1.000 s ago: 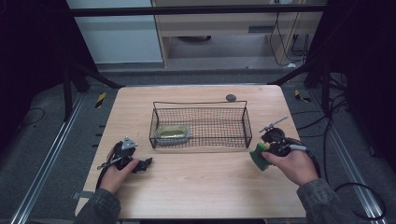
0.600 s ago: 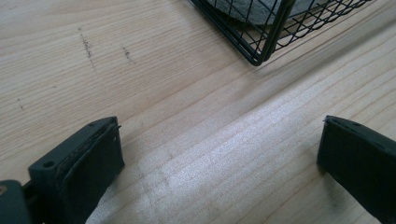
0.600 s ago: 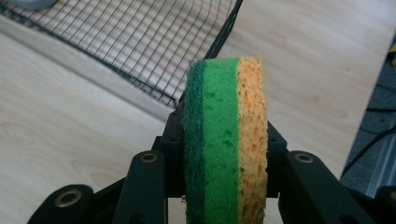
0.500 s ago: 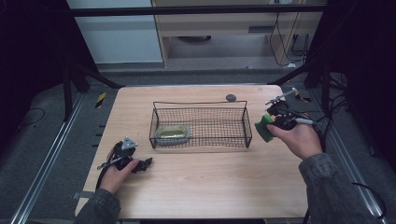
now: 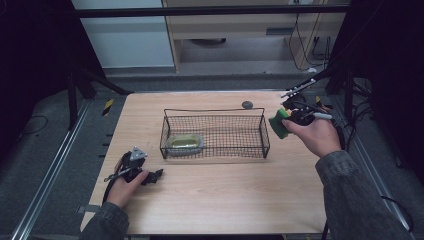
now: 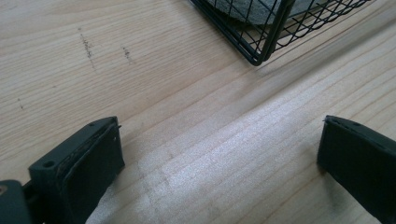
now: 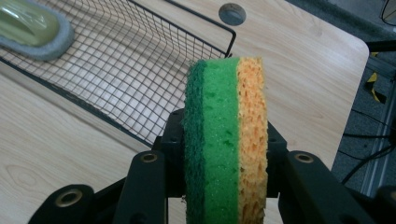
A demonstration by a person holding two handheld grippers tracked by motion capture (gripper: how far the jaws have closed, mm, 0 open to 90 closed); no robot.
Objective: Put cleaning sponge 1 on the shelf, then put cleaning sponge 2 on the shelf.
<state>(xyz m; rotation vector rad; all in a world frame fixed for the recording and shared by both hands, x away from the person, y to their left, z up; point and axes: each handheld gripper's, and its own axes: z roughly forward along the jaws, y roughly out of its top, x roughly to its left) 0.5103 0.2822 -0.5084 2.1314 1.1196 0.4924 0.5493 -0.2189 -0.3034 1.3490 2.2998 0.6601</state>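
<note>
The right gripper [image 5: 283, 120] has its fingers clenched on a green-and-orange layered sponge [image 7: 226, 140], held on edge in the air just right of the black wire mesh basket [image 5: 215, 132]. The likely step is dropping it in: carry it left over the right rim, clear of the wire, and lower it into the bare right half, well apart from the yellow-green pad [image 5: 184, 143] at the basket's left. The left gripper [image 5: 150, 176] rests released on the pale wooden worktop [image 5: 225, 195].

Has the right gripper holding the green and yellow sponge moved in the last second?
Yes. The right gripper carried the green and yellow sponge away from the person, alongside the black wire basket's right end.
</note>
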